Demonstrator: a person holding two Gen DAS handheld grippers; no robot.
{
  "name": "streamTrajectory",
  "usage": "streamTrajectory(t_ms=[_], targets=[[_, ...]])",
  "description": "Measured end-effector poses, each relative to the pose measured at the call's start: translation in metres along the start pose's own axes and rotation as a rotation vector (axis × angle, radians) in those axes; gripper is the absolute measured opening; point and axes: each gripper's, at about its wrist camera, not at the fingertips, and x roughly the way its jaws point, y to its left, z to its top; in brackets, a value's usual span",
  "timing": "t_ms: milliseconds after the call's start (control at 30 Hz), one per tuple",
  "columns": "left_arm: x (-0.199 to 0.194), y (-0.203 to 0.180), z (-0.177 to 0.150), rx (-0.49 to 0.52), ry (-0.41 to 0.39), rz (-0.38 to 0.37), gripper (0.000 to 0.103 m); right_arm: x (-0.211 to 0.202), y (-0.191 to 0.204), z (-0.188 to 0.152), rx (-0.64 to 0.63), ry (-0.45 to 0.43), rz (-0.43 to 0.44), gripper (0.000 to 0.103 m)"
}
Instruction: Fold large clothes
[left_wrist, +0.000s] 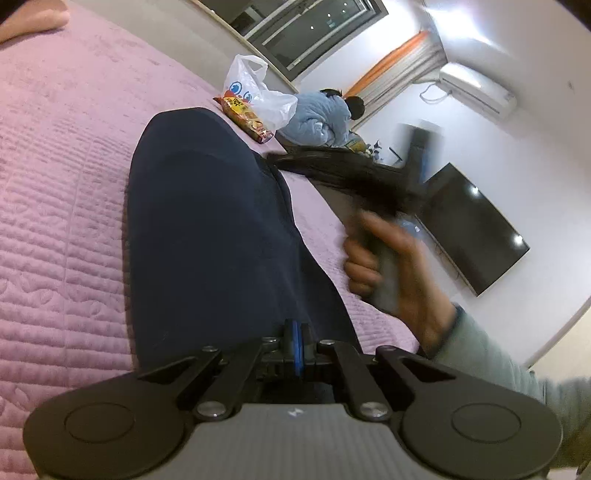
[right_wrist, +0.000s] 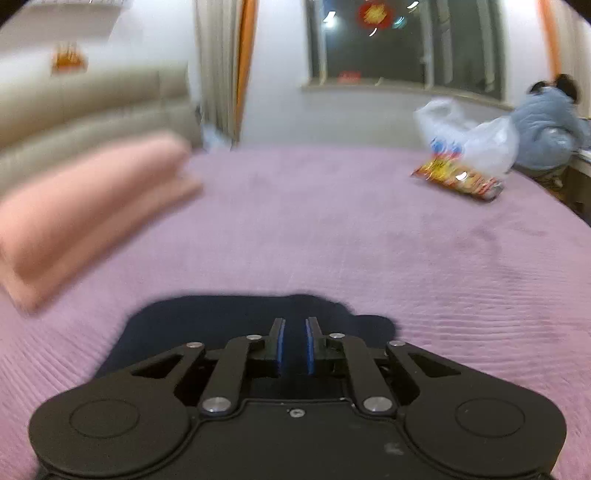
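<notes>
A dark navy garment (left_wrist: 207, 229) lies folded in a long strip on the pink quilted bed (left_wrist: 62, 192). My left gripper (left_wrist: 294, 328) sits at its near end with the jaws pressed together; I cannot tell if cloth is pinched between them. The right gripper, blurred, shows in the left wrist view (left_wrist: 373, 188) in the person's hand (left_wrist: 391, 266), off the garment's right edge. In the right wrist view my right gripper (right_wrist: 294, 325) is open with a narrow gap, empty, above the navy garment (right_wrist: 236, 317).
A white plastic bag (right_wrist: 476, 144) and a snack packet (right_wrist: 458, 181) lie at the bed's far right corner. A folded pink blanket (right_wrist: 85, 210) lies at the left by the headboard. A person in blue (right_wrist: 550, 122) crouches beyond the bed. A TV (left_wrist: 469, 225) hangs on the wall.
</notes>
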Motion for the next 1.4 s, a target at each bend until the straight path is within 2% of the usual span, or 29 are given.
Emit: streamTrajectory(t_ms=[33,67,100,133,200,267,300,367,400,500,600,667,800,933,1033,1100,1200,1233,1300,1367,1400], targets=[[-0.001,0.000,0.000,-0.002,0.000,-0.001,0.003,0.029,0.002,-0.006,-0.034,0.069,-0.068,0.008],[-0.002,-0.001,0.000,-0.007,-0.002,-0.004,0.003,0.053,0.000,-0.014,-0.050,0.129,-0.117,0.000],[-0.003,-0.001,0.000,-0.012,-0.005,-0.007,0.003,0.070,-0.010,-0.023,-0.012,0.147,-0.116,0.000],[-0.005,-0.001,0.001,-0.012,-0.006,0.000,0.003,0.070,-0.020,-0.023,0.048,0.135,-0.093,0.000],[-0.009,-0.005,0.000,-0.016,-0.006,0.018,0.003,0.061,-0.030,-0.013,0.130,0.149,-0.130,0.000],[-0.017,-0.014,0.002,0.001,-0.012,0.038,0.003,0.029,-0.028,-0.011,0.120,0.118,-0.157,0.000],[-0.023,-0.022,0.002,0.035,-0.026,0.053,0.004,0.008,-0.025,-0.012,0.100,0.086,-0.146,0.007],[-0.034,-0.044,0.004,0.120,-0.062,0.114,0.004,-0.050,-0.014,-0.020,0.089,0.005,-0.061,0.010],[-0.038,-0.052,0.005,0.134,-0.080,0.138,0.006,-0.075,-0.009,-0.028,0.092,-0.005,-0.025,0.010],[-0.043,-0.060,0.008,0.090,-0.089,0.218,0.009,-0.112,0.010,-0.066,0.087,0.065,0.038,0.010],[-0.027,-0.063,0.002,0.086,0.019,0.379,0.007,-0.119,0.025,-0.116,0.041,0.192,-0.068,0.009],[-0.030,-0.076,-0.001,0.087,0.012,0.405,0.009,-0.126,0.022,-0.137,0.077,0.238,-0.086,0.009],[-0.041,-0.112,-0.008,0.162,0.050,0.456,0.011,-0.172,0.016,-0.154,0.192,0.251,-0.088,0.011],[-0.069,-0.147,-0.013,0.189,-0.004,0.462,0.012,-0.217,0.008,-0.146,0.272,0.242,-0.096,0.024],[-0.093,-0.184,-0.011,0.240,-0.068,0.485,0.014,-0.257,0.017,-0.126,0.271,0.176,-0.085,0.047],[-0.106,-0.211,-0.008,0.291,-0.107,0.526,0.017,-0.278,0.027,-0.112,0.238,0.123,-0.075,0.077],[-0.128,-0.252,-0.002,0.336,-0.175,0.591,0.027,-0.319,0.048,-0.086,0.165,0.033,-0.046,0.079],[-0.135,-0.265,0.000,0.341,-0.196,0.607,0.033,-0.331,0.055,-0.077,0.146,0.006,-0.045,0.080],[-0.151,-0.291,0.002,0.349,-0.242,0.638,0.047,-0.355,0.070,-0.061,0.107,-0.051,-0.070,0.083],[-0.167,-0.316,0.004,0.367,-0.296,0.644,0.073,-0.372,0.079,-0.051,0.093,-0.090,-0.104,0.085],[-0.175,-0.326,0.004,0.375,-0.327,0.646,0.080,-0.378,0.083,-0.045,0.093,-0.103,-0.121,0.086]])
